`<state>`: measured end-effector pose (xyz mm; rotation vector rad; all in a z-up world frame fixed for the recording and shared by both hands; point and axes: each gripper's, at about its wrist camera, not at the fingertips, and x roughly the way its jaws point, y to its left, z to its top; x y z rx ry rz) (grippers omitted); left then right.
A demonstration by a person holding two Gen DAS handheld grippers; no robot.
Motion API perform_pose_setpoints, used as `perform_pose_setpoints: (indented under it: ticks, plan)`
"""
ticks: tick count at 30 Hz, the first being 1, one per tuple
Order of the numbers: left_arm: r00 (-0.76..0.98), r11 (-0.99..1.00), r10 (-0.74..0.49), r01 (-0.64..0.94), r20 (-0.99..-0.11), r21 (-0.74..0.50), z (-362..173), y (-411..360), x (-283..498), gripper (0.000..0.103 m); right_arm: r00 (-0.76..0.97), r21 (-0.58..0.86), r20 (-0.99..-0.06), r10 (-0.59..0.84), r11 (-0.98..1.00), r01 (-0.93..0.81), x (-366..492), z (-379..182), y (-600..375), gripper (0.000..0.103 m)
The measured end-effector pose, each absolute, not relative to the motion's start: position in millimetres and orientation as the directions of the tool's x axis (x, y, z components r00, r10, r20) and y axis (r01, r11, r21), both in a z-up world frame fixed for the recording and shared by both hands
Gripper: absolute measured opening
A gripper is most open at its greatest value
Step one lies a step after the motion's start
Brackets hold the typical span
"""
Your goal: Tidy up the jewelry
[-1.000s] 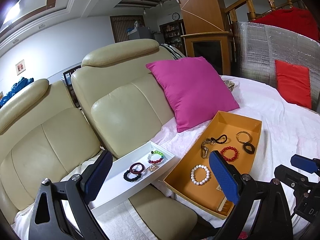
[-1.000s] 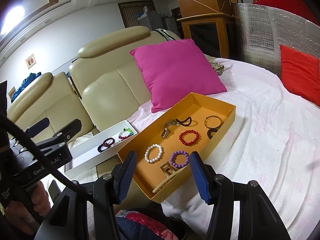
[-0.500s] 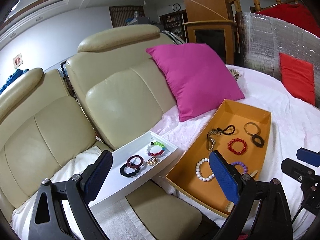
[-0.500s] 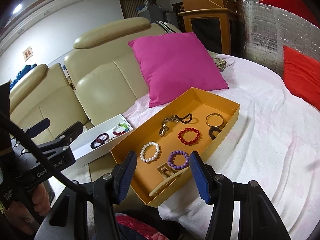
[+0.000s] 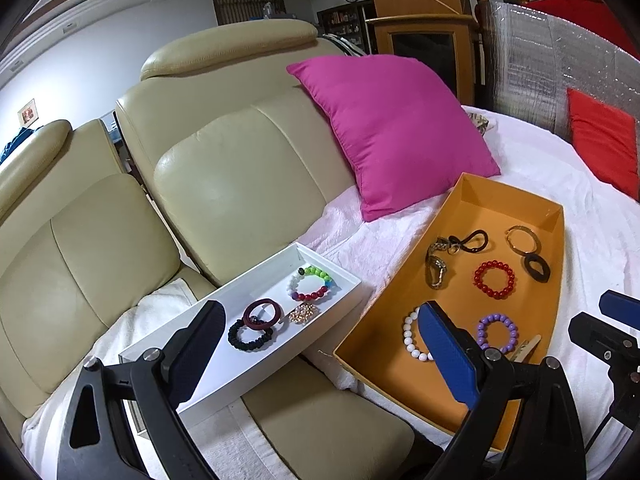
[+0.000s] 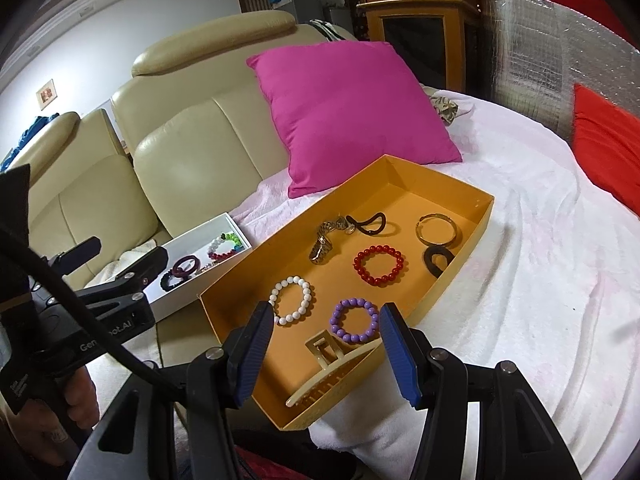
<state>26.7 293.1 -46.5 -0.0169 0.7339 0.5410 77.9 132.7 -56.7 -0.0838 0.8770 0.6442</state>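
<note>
An orange tray [image 6: 456, 276] on the white blanket holds a white bead bracelet [image 6: 291, 299], a purple bead bracelet [image 6: 354, 320], a red bead bracelet [image 6: 379, 264], a gold watch [image 6: 325, 242], a black hair tie [image 6: 370, 224], a gold bangle [image 6: 436, 229], a black ring [image 6: 437, 261] and a cream hair claw [image 6: 328, 364]. A white tray [image 5: 208, 344] holds a multicolour bracelet [image 5: 311, 282], a maroon hair tie [image 5: 262, 313], a black scrunchie [image 5: 250, 335] and a gold brooch [image 5: 303, 314]. My left gripper [image 5: 320, 344] is open above both trays. My right gripper [image 6: 325, 354] is open over the orange tray's near end.
A pink cushion [image 5: 394, 132] leans on the cream sofa back [image 5: 240, 184] behind the trays. A red cushion [image 6: 608, 152] lies at the right against a silver foil panel [image 6: 560, 48]. A wooden cabinet [image 6: 416, 36] stands behind.
Both grippers have moved forward and lower toward the trays, which now look larger. Both stay open and empty. No item has moved.
</note>
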Motion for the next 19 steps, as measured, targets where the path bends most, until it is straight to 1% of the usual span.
perform_pose_setpoints:
  ticks: [8,12,16,19]
  plan:
    - [0.589,0.856,0.473,-0.483,-0.655,0.185,-54,295,35,0.097,0.443,0.207,-0.746,0.497,0.805,-0.555,85,-69,135,0.059]
    - [0.588,0.852,0.485,-0.483,-0.647,0.200,-51,289,35,0.097,0.437,0.220,-0.743,0.507,0.802,-0.556,86,-72,134,0.059]
    - [0.635,0.871,0.472,-0.445,-0.612,0.209,-36,268,35,0.097,0.462,0.232,-0.721,0.516,0.808,-0.542,86,-67,122,0.059]
    - [0.700,0.910,0.411,-0.355,-0.585,0.215,-18,232,47,0.097,0.520,0.241,-0.684,0.512,0.831,-0.501,88,-58,95,0.059]
